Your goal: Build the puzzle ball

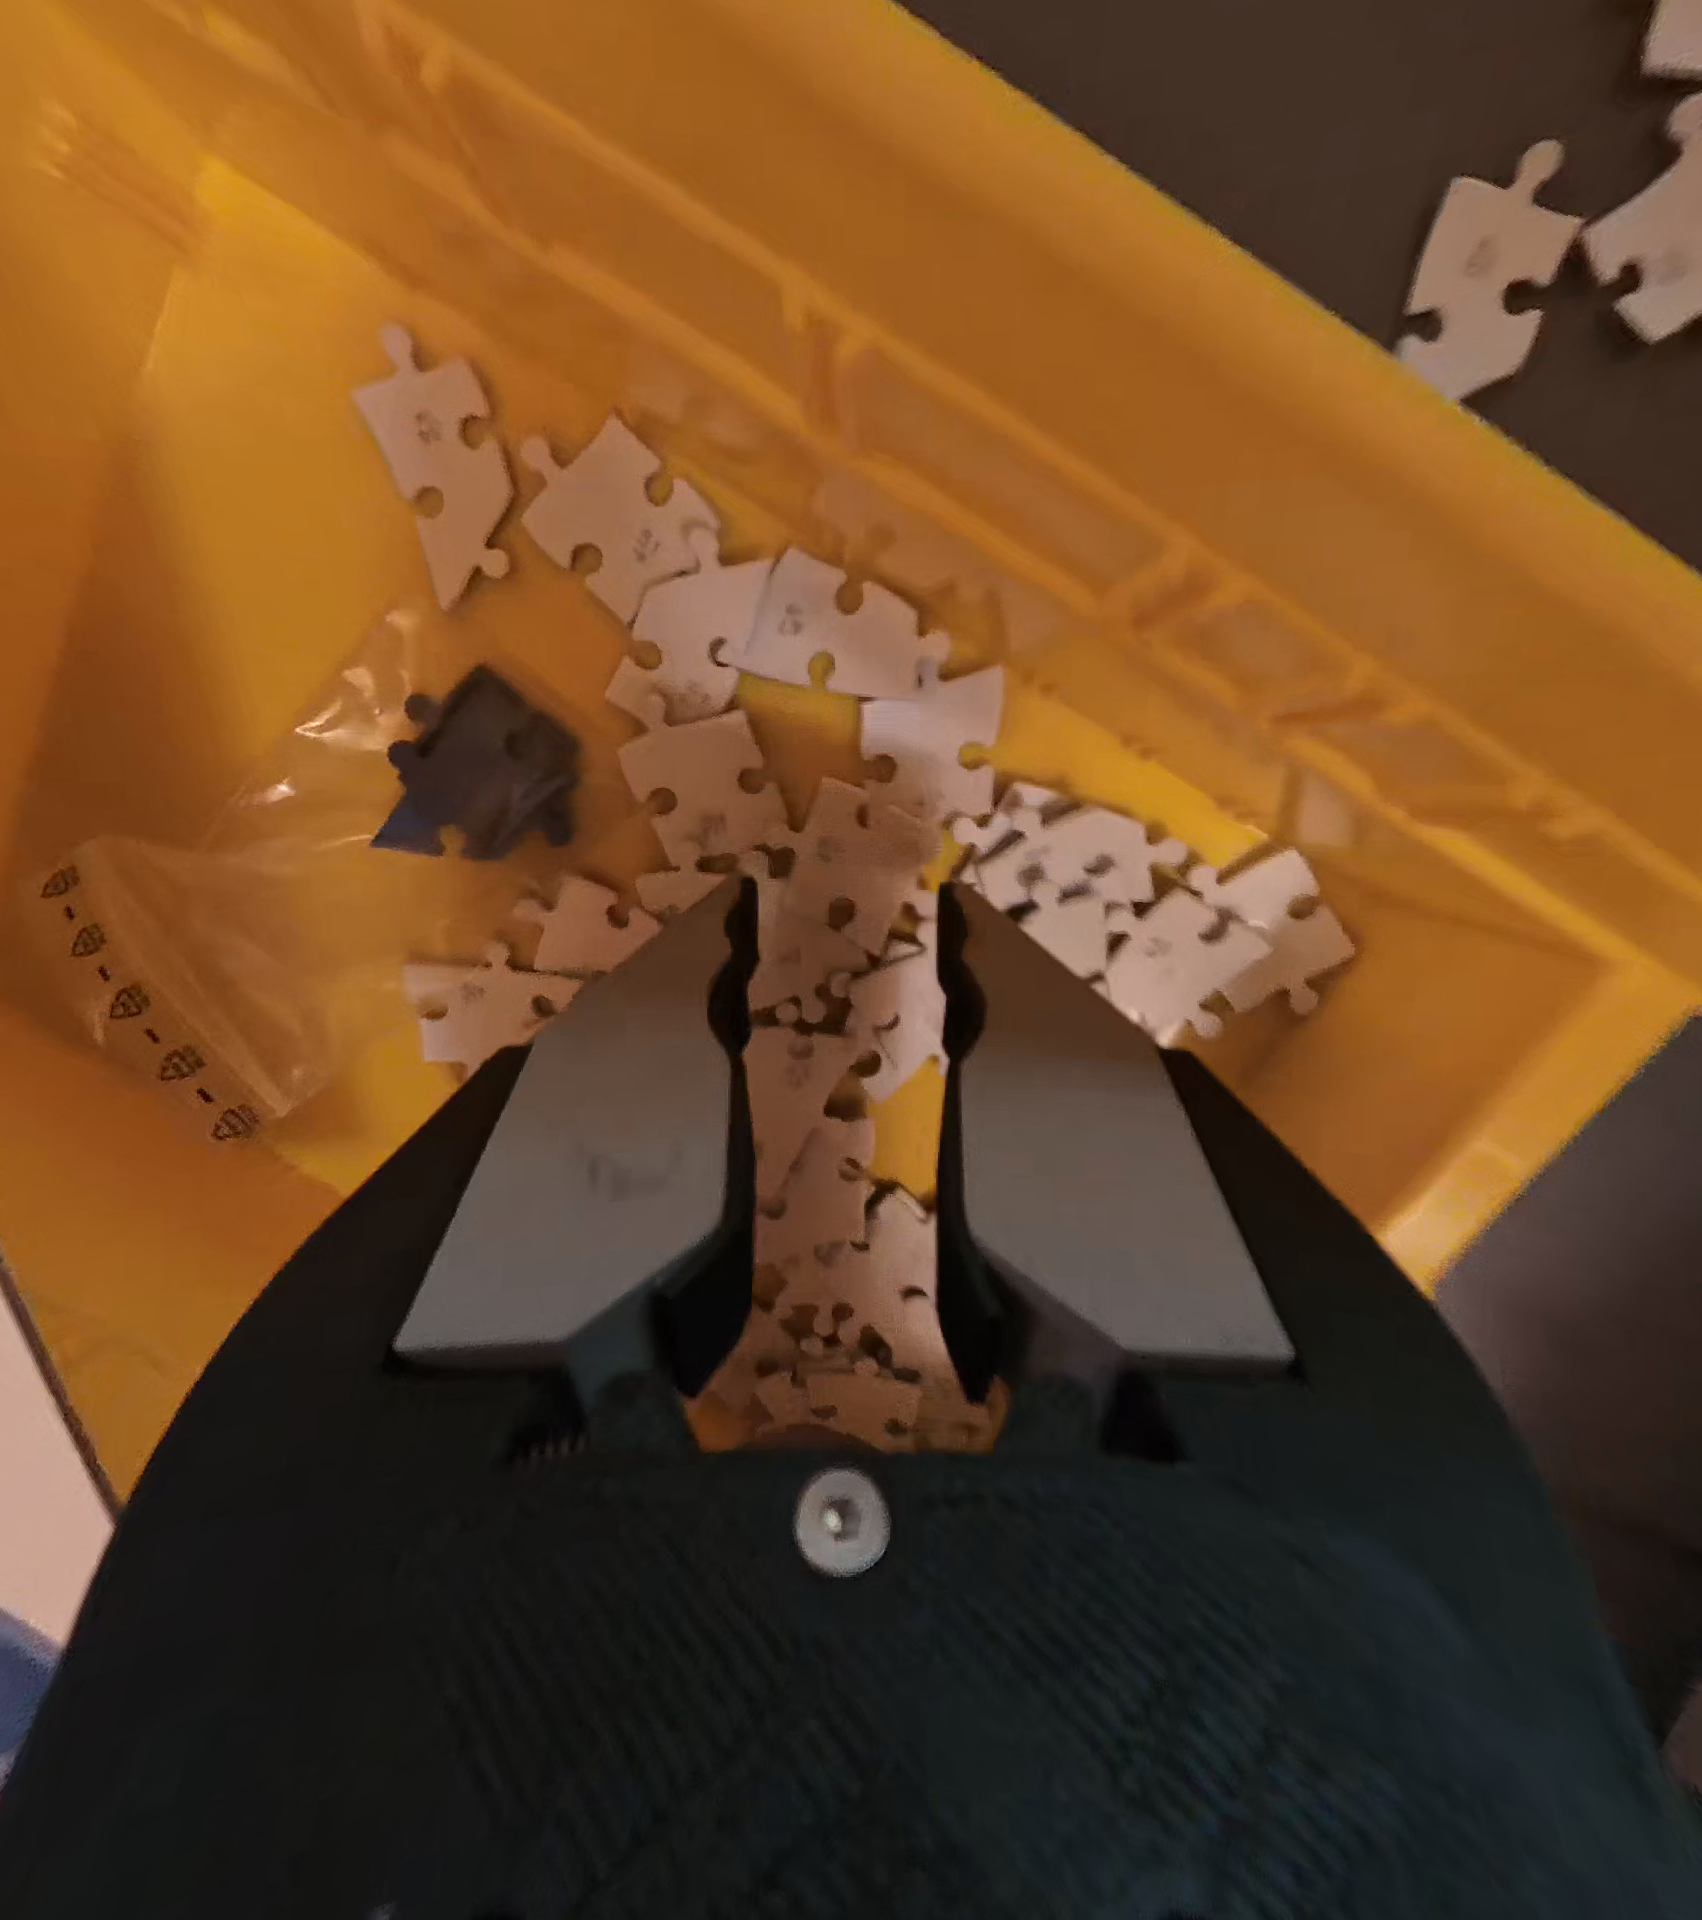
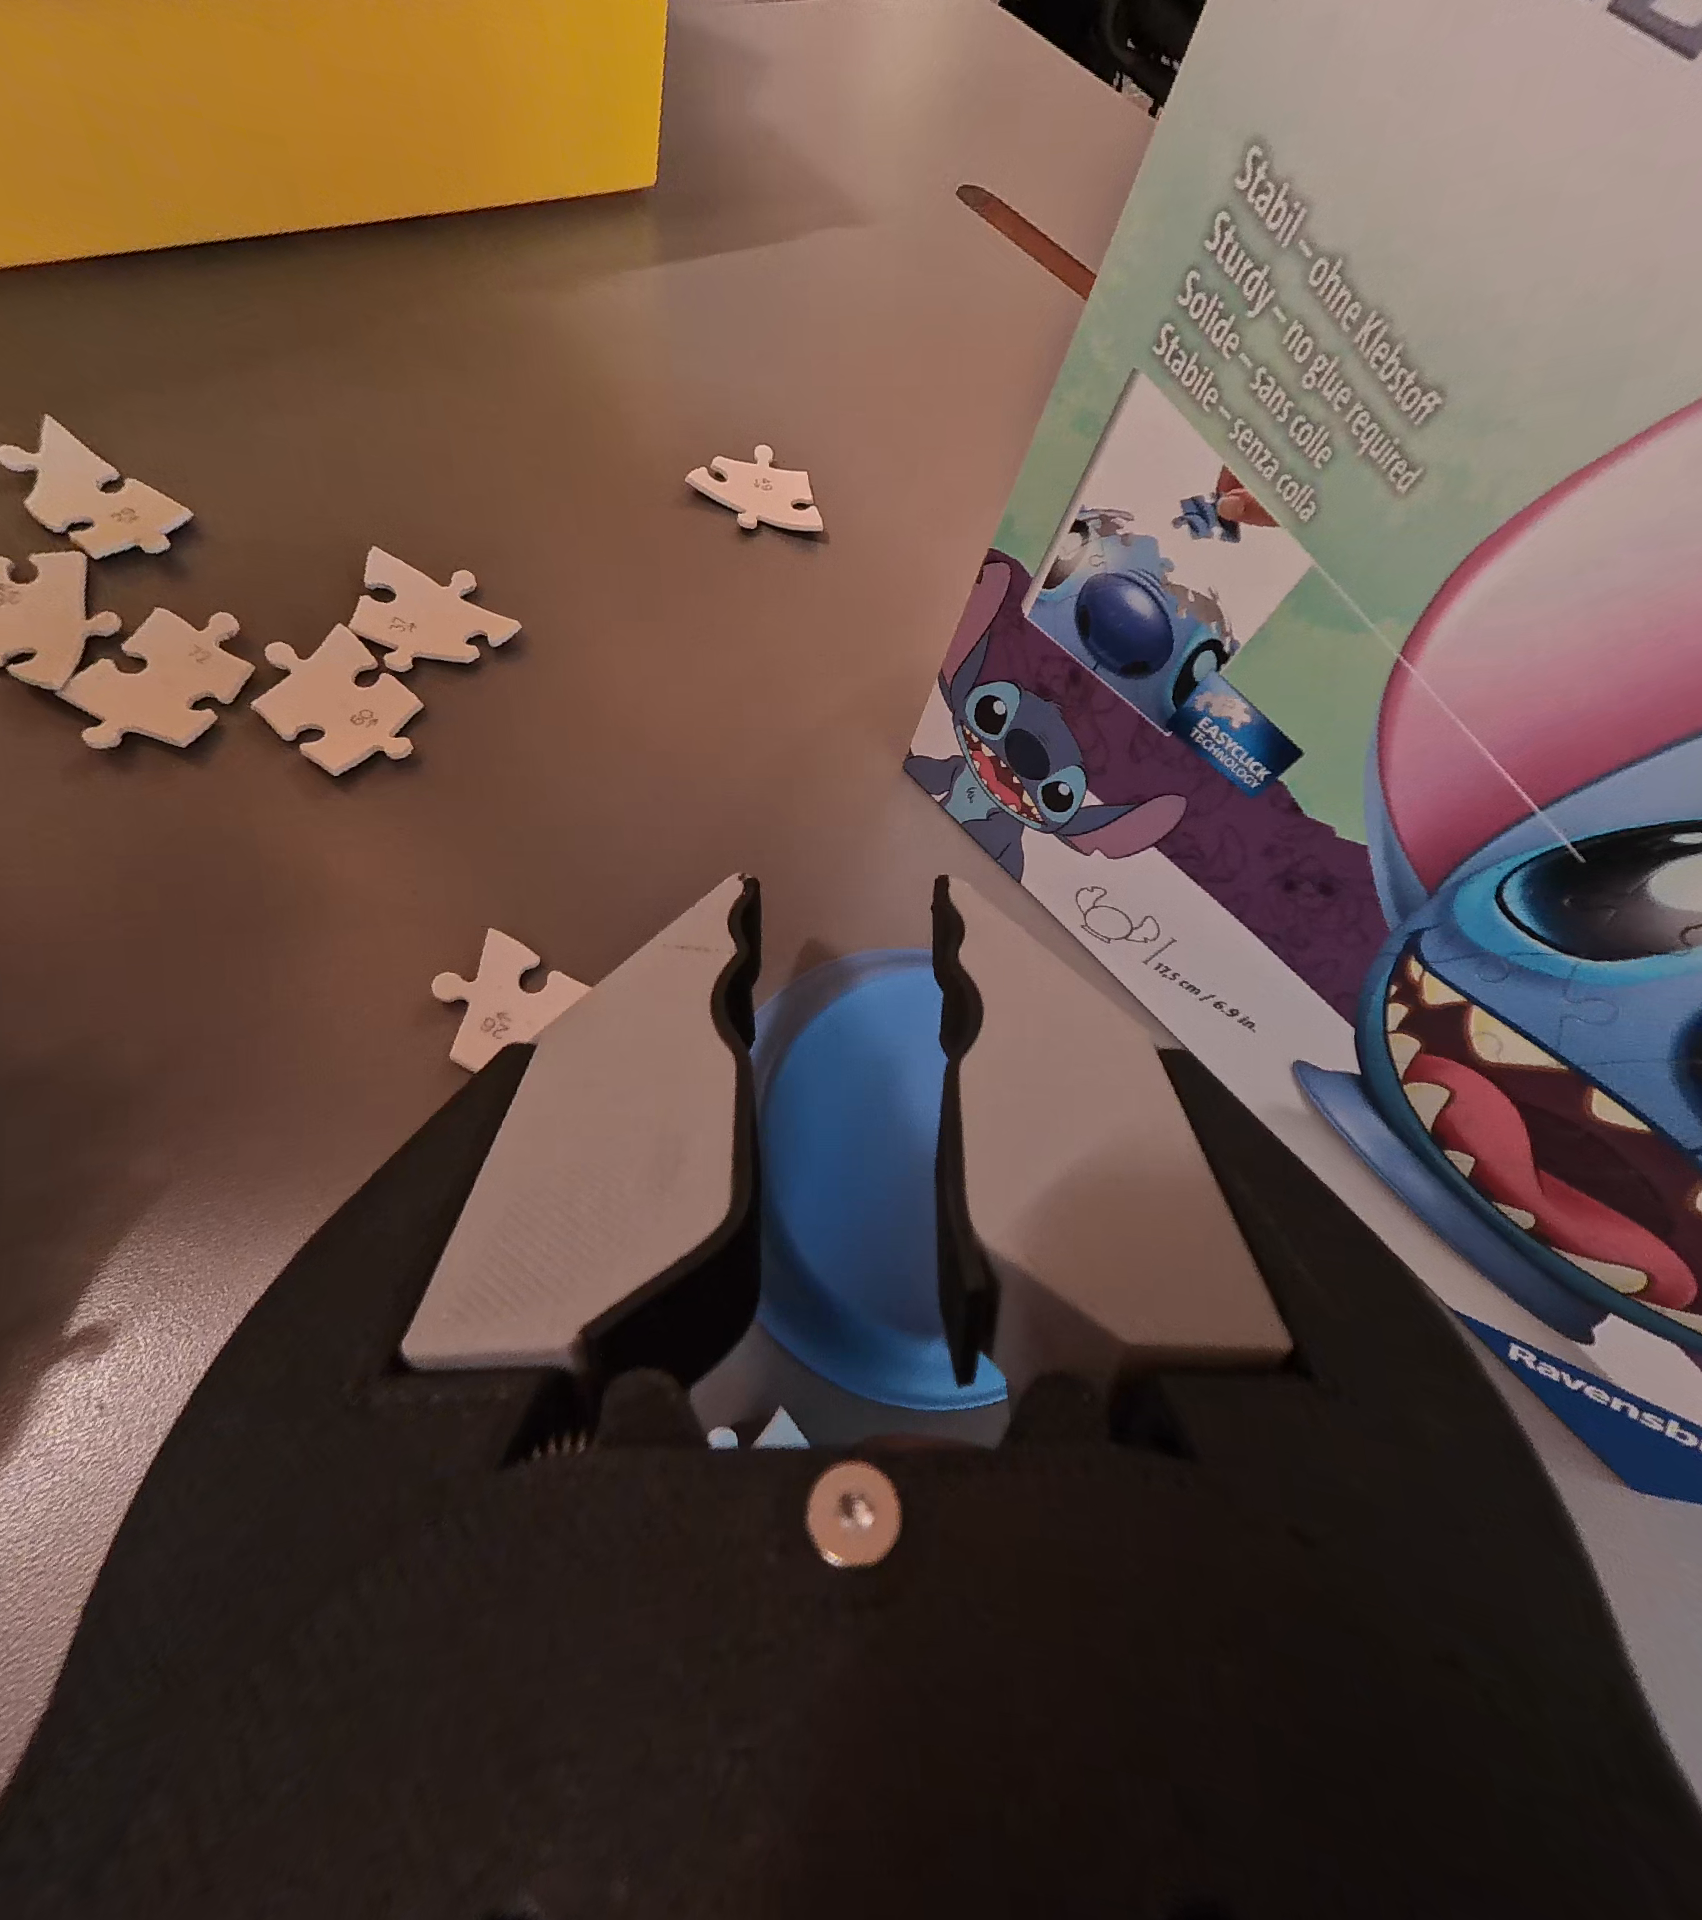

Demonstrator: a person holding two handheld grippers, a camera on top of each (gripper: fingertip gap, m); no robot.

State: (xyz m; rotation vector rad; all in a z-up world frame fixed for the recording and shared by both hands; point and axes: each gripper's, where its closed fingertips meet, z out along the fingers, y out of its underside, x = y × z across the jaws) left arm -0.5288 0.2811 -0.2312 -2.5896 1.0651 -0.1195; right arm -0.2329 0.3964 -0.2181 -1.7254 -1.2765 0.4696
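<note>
Left gripper (image 1: 842, 894): jaws parted, nothing between the pads, poised over the heap of puzzle pieces (image 1: 826, 935) in the yellow bin (image 1: 1034, 436); heap directly under the tips and running back toward 6 o'clock between the fingers; white backs up, faintly numbered, overlapping and interlocked only by chance.

Judged handling of pieces: light, thin, stiff curved plastic; smooth-faced, likely to slide flat rather than lift; best taken by an edge or a tab where one piece rides up on another, not flat from above; risk of two coming up together.

At 9 o'clock of the tips: dark piece (image 1: 488, 764) in a clear crumpled bag (image 1: 203, 935), blue corner showing; farther, at 11 o'clock, single pieces lying against the bin wall.

Beyond the bin rim, at 1 o'clock: loose pieces on the dark table (image 1: 1346, 156); sorted out of the bin, it seems, not yet joined.

Right gripper (image 2: 842, 894): jaws parted, no grip evident; blue rounded part (image 2: 847, 1143) seen between the fingers, whether touched cannot be told; one piece (image 2: 494, 997) just beside the left finger at 9 o'clock.

Farther, 10 o'clock: scattered pieces (image 2: 338, 696), backs up, none assembled; at 2 o'clock the puzzle box (image 2: 1449, 520), printed face up; at 11 o'clock, farthest, the bin's yellow side.
</note>
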